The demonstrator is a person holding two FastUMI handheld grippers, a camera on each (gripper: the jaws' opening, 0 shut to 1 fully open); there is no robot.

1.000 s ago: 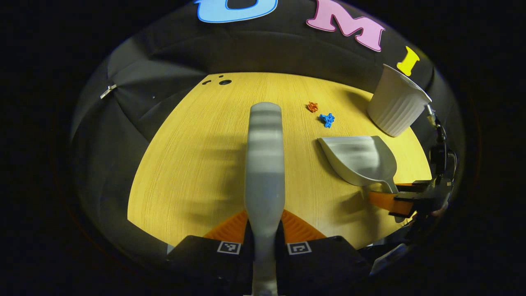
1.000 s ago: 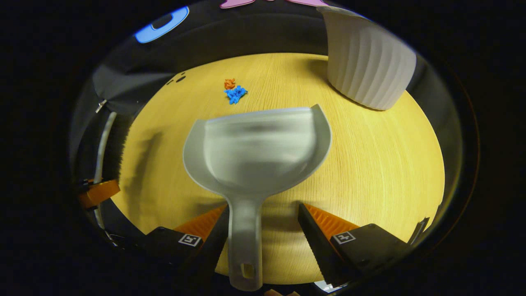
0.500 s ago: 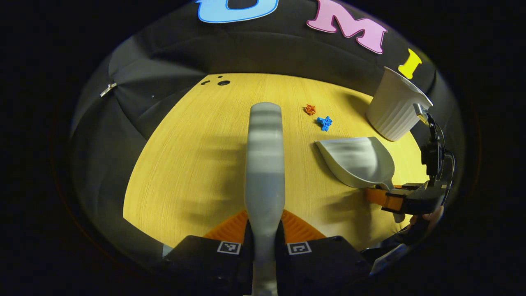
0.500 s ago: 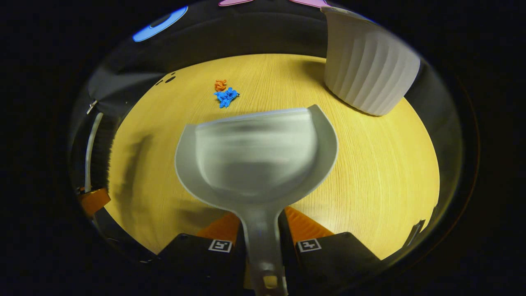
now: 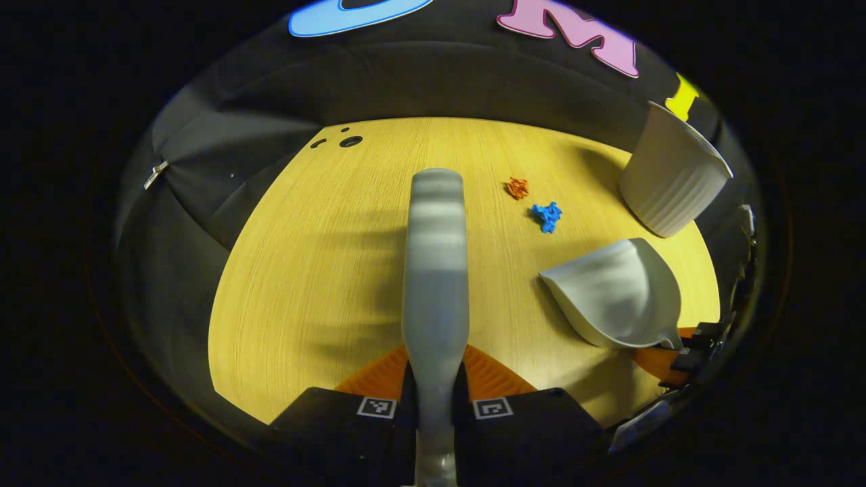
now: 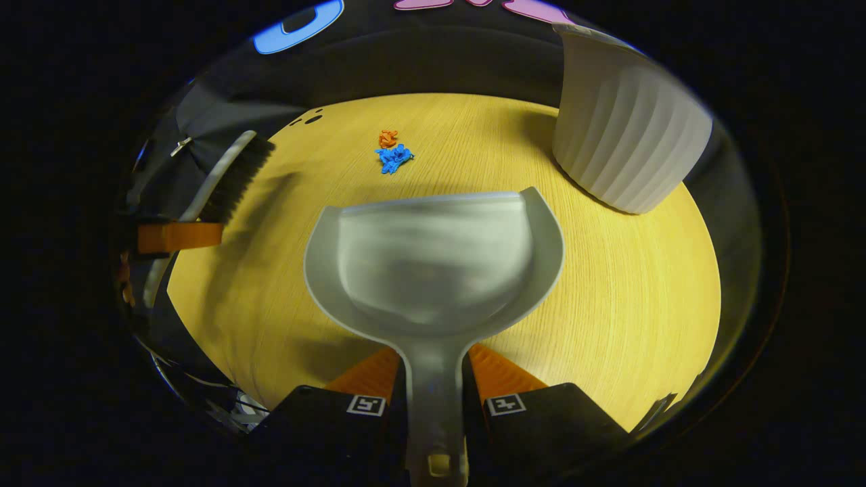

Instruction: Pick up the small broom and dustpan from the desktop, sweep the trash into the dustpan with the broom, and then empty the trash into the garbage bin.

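A: What is the left hand-held gripper point(image 5: 436, 379) doing?

B: Its two orange fingers are pinching the grey handle of the broom point(image 5: 436, 270), which runs straight ahead from it over the worktop point(image 5: 325, 270). In the right gripper view the broom point(image 6: 226, 179) shows off to the left with its dark bristles facing the worktop point(image 6: 629, 284), and the left hand-held gripper's orange finger point(image 6: 179, 237) is clamped on the handle.

A: And the right hand-held gripper point(image 6: 436, 375)?

B: Pressed together on the dustpan's handle. The dustpan point(image 6: 433, 264) sits right in front of it, open mouth facing away. From the left gripper view the dustpan point(image 5: 619, 294) lies ahead and to the right, with the right hand-held gripper point(image 5: 676, 355) just behind it at the edge.

A: Is the dustpan resting on the worktop?

B: I cannot tell whether it touches or hangs just above.

A: Where is the trash?

B: A blue scrap point(image 6: 394, 159) and an orange scrap point(image 6: 387, 138) lie just beside each other, beyond the dustpan's mouth and a little left of it. From the left hand-held gripper they sit ahead and right of the broom's tip: blue scrap point(image 5: 547, 216) nearer, orange scrap point(image 5: 517, 187) farther.

A: And the bin?

B: The white ribbed bin point(image 6: 626, 128) stands upright, ahead and right of the dustpan, also far right in the left gripper view point(image 5: 670, 179).
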